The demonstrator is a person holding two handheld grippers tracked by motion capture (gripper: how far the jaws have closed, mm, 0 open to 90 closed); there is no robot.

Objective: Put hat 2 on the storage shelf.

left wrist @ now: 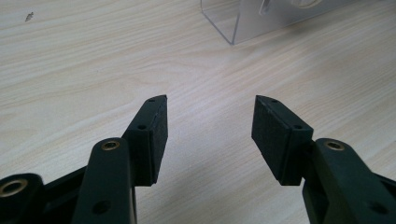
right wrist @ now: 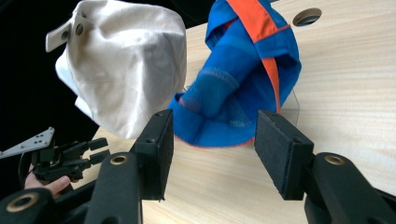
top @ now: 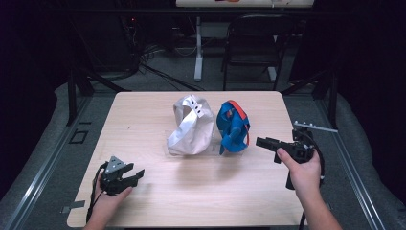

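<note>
1. Right gripper view: the right gripper has its jaws spread wide with nothing between them, and the blue fabric cap with an orange stripe sits just beyond, at 12 o'clock.
2. The cream canvas cap stands beside it at 10 o'clock.
3. High view: the left gripper, jaws released, rests at 7 o'clock on the pale wooden table, with bare wood around it.
4. A black folding chair stands beyond the far edge.

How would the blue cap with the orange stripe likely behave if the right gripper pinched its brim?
The blue cap looks like soft, creased fabric, so it would probably sag. It seems light and perched on a clear stand, so it would likely lift off easily.
</note>
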